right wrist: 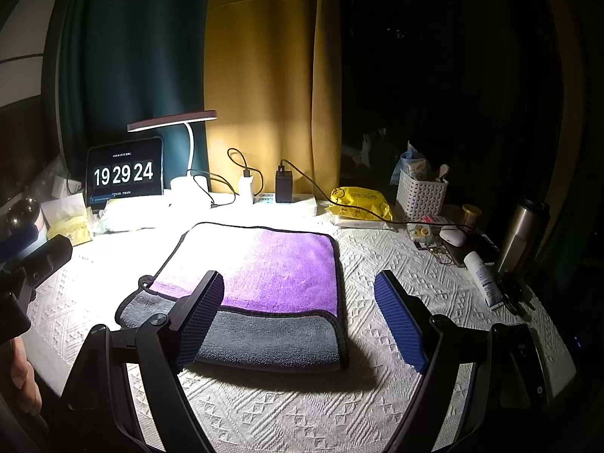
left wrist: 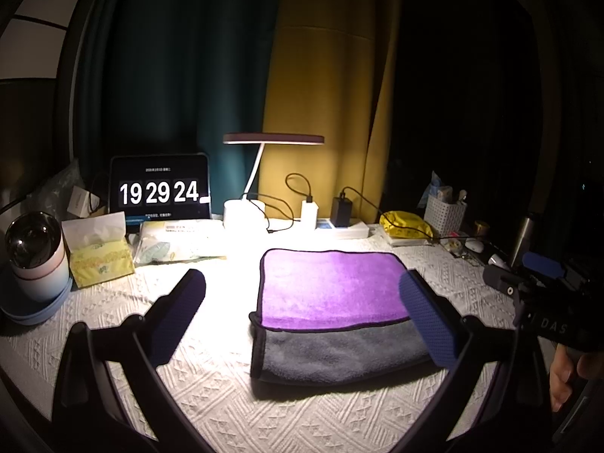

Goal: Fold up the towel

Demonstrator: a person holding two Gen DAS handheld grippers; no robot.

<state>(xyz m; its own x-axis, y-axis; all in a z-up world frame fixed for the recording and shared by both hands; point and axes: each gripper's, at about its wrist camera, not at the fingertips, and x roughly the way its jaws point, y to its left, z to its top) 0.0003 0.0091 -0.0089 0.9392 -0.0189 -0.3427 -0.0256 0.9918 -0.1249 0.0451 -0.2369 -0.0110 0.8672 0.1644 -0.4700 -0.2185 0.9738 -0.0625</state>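
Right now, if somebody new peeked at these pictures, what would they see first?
Probably the purple and grey towel, lying folded in the middle of the white tablecloth under the bright desk lamp. Next, the tablet clock at the back left, glowing with 19 29 24. Then the left gripper and right gripper, both open and holding nothing, near the towel's front edge.

The scene is lit only by the lamp (left wrist: pixel 273 139), and the room behind is left dark. The bench (left wrist: pixel 211 302) cloth below it is blown out to white glare. Soft shadows are cast forward by the towel (right wrist: pixel 264 264). Edges are bent and vignetted by the fisheye.
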